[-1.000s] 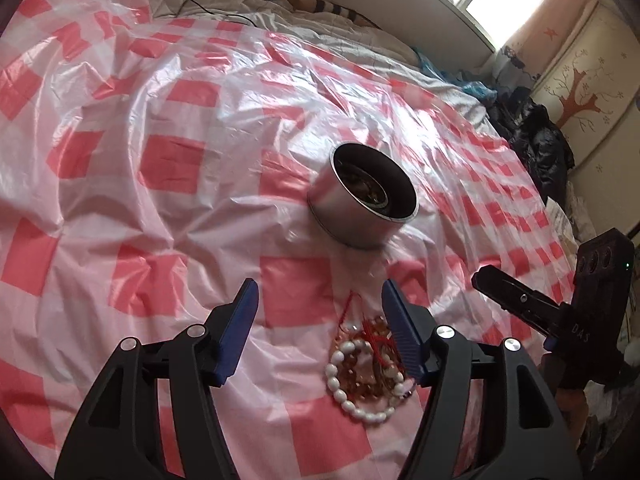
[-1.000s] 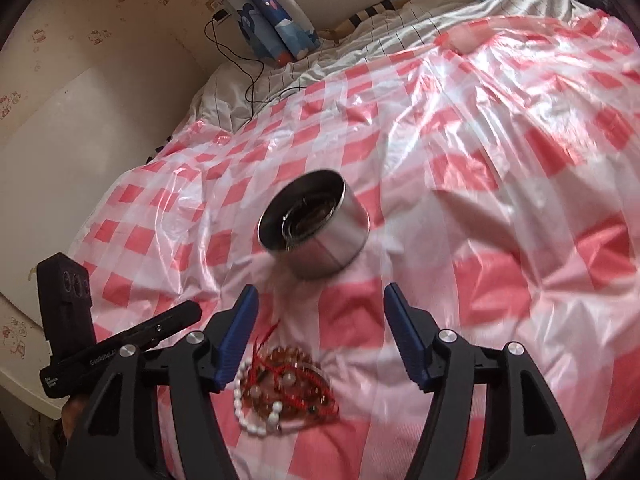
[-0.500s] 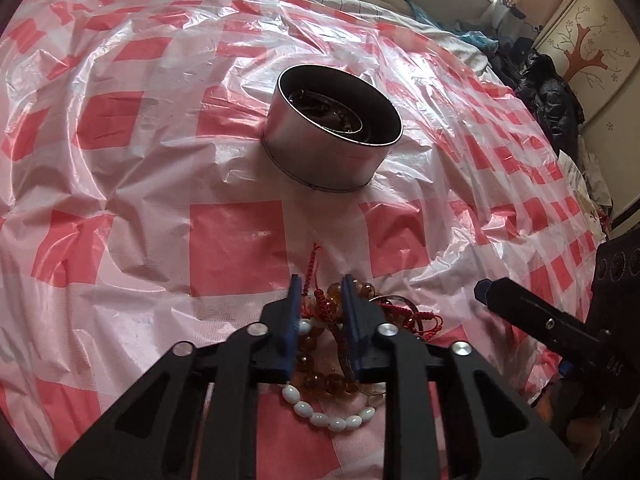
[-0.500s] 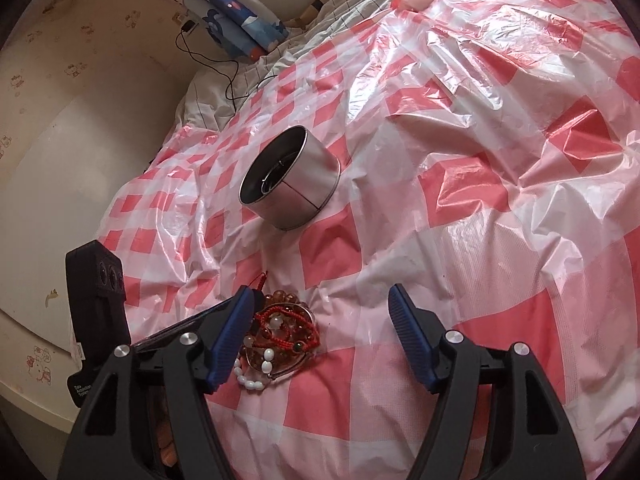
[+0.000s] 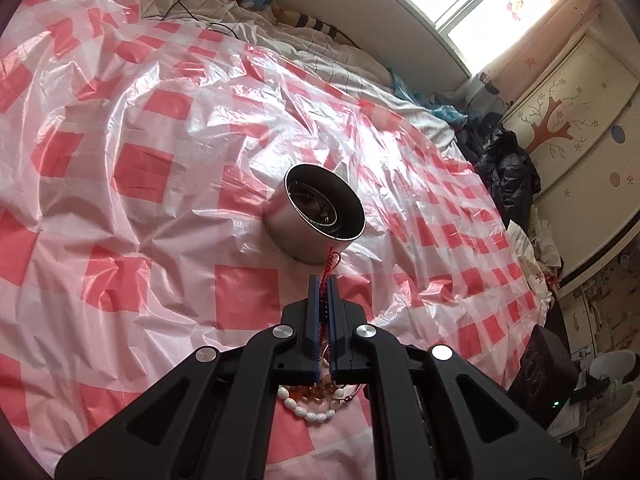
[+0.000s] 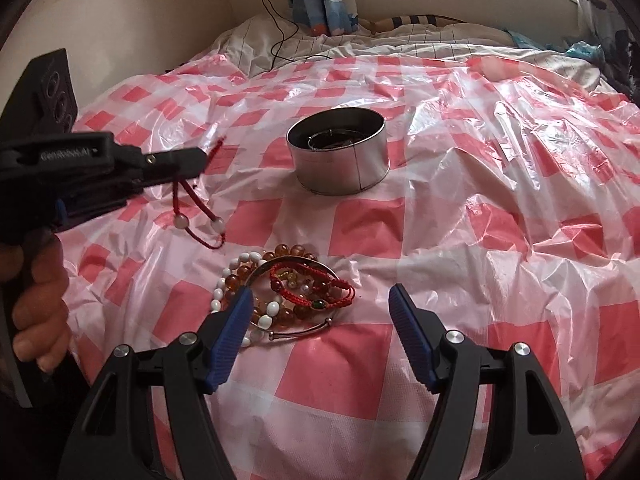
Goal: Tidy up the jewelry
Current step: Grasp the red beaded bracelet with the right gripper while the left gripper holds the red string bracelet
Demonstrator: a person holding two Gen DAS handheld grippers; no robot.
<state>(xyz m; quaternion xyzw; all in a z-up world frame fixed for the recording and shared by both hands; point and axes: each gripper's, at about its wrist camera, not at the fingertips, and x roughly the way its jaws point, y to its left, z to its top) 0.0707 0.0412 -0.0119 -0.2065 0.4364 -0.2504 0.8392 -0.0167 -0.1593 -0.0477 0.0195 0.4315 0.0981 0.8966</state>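
Round metal tin (image 6: 340,160) holds a thin bangle (image 6: 334,138) and darker pieces.

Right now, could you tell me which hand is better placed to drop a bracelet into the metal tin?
Left: its gripper is already shut on a red cord bracelet, lifted clear. The right gripper is open and empty.

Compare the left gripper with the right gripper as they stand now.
The left gripper is shut on a red cord bracelet, which dangles from it above the checked sheet; the right gripper is open and holds nothing. The left is off to the side of the jewelry pile; the right sits right at it. Both have blue pads and black frames.
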